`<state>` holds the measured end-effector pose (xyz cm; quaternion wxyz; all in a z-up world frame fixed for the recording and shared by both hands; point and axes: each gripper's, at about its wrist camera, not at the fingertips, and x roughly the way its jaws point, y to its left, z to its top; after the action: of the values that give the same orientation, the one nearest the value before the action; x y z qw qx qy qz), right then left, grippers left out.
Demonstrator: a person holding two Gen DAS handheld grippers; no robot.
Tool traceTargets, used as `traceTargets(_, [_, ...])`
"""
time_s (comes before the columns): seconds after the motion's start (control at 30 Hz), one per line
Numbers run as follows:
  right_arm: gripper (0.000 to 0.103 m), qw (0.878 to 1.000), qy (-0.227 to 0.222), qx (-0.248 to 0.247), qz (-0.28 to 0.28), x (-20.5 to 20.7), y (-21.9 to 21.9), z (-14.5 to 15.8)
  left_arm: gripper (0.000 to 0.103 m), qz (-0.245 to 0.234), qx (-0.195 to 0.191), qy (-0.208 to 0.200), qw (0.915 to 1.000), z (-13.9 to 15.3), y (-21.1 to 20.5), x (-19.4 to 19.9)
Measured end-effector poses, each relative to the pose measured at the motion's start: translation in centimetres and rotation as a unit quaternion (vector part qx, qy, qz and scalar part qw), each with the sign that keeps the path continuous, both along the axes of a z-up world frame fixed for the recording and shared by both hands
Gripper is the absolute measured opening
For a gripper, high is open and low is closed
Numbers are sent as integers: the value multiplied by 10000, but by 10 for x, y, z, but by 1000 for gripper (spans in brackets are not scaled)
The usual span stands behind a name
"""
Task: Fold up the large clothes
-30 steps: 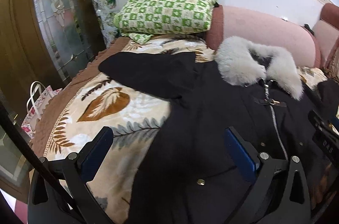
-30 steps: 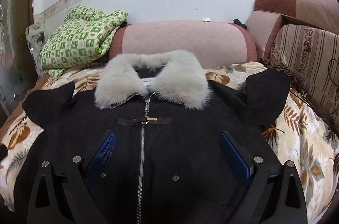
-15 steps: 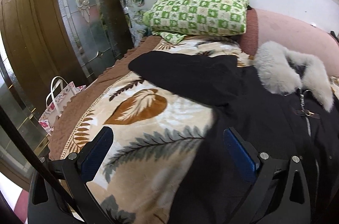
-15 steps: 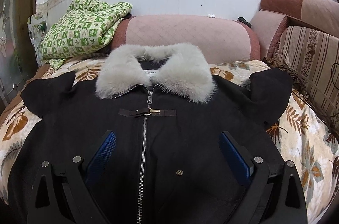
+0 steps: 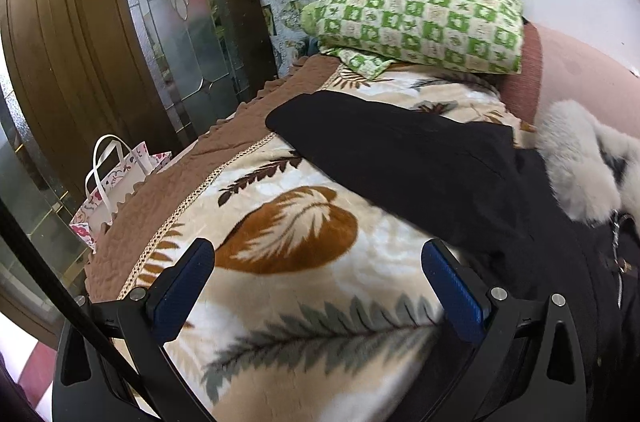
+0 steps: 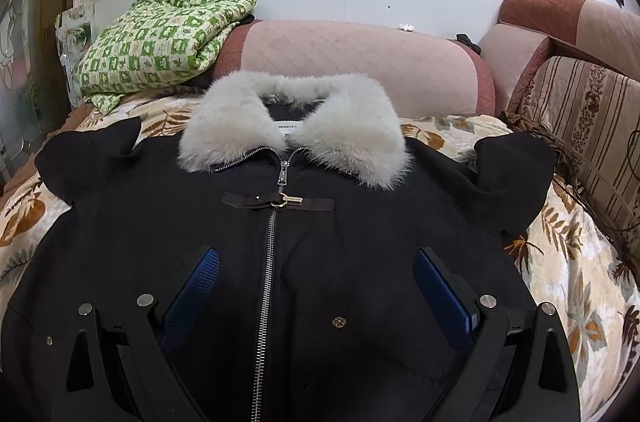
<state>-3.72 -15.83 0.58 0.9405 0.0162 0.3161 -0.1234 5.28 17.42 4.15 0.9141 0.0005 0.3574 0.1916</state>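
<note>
A black coat (image 6: 360, 246) with a grey fur collar (image 6: 352, 138) lies front up and zipped on a leaf-patterned blanket (image 6: 572, 262). Its sleeves spread to both sides. My right gripper (image 6: 316, 282) hovers open over the coat's chest, straddling the zipper (image 6: 270, 254). In the left wrist view the coat's sleeve (image 5: 400, 150) stretches toward the bed's left edge. My left gripper (image 5: 318, 276) is open above the blanket (image 5: 304, 286), just in front of that sleeve, holding nothing.
A folded green checked quilt (image 6: 160, 42) sits at the back left against a pink bolster (image 6: 360, 62). A striped sofa cushion (image 6: 588, 126) borders the right. Beyond the bed's left edge stand a gift bag (image 5: 116, 182) and a glass-panelled wooden door (image 5: 120, 42).
My left gripper has swung left, off the coat body and over the bare blanket near the sleeve. The right gripper has barely shifted over the chest.
</note>
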Motion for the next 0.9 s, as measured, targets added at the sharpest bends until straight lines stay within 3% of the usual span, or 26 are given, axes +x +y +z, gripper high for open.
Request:
traceTargets(0.23, [99, 9997, 183, -136, 97, 7, 5, -9, 96, 184, -168, 186, 9995, -16, 27, 30])
traceTargets(0.4, [99, 9993, 311, -144, 155, 11, 6, -15, 92, 293, -508, 329, 9977, -30, 45, 51])
traceTargets(0.5, [99, 9989, 397, -144, 191, 14, 7, -20, 80, 313, -818, 534, 9947, -45, 61, 73])
traceTargets(0.57, [99, 9987, 447, -148, 212, 15, 8, -22, 65, 329, -1147, 681, 9905, -53, 74, 85])
traceTargets(0.6, [99, 9986, 458, -155, 216, 15, 8, -23, 63, 345, -1285, 721, 9885, -56, 80, 90])
traceTargets(0.9, [99, 9973, 649, -215, 274, 21, 10, -31, 61, 414, -2573, 829, 9619, -76, 134, 157])
